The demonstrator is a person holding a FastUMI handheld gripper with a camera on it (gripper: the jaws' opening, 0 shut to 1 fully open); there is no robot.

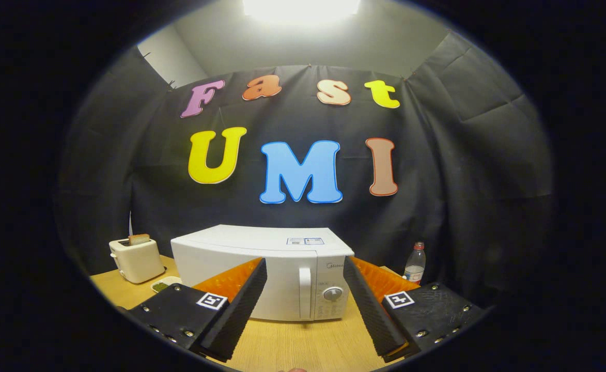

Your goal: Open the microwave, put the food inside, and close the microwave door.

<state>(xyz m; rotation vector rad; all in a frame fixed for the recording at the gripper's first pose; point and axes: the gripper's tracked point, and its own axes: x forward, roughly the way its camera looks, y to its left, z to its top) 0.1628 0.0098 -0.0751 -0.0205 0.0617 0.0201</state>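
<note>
Claw [305, 305] wide open — empty, short of the microwave [261, 271].

microwave [261, 268]: brand "Midea" above dial | top sticker: too small to read | tool [305, 302]: fingers spread apart

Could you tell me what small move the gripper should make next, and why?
Probably ease forward toward the door handle: the microwave door looks shut, and the open gripper holds nothing, with the handle beyond its fingers.
</note>
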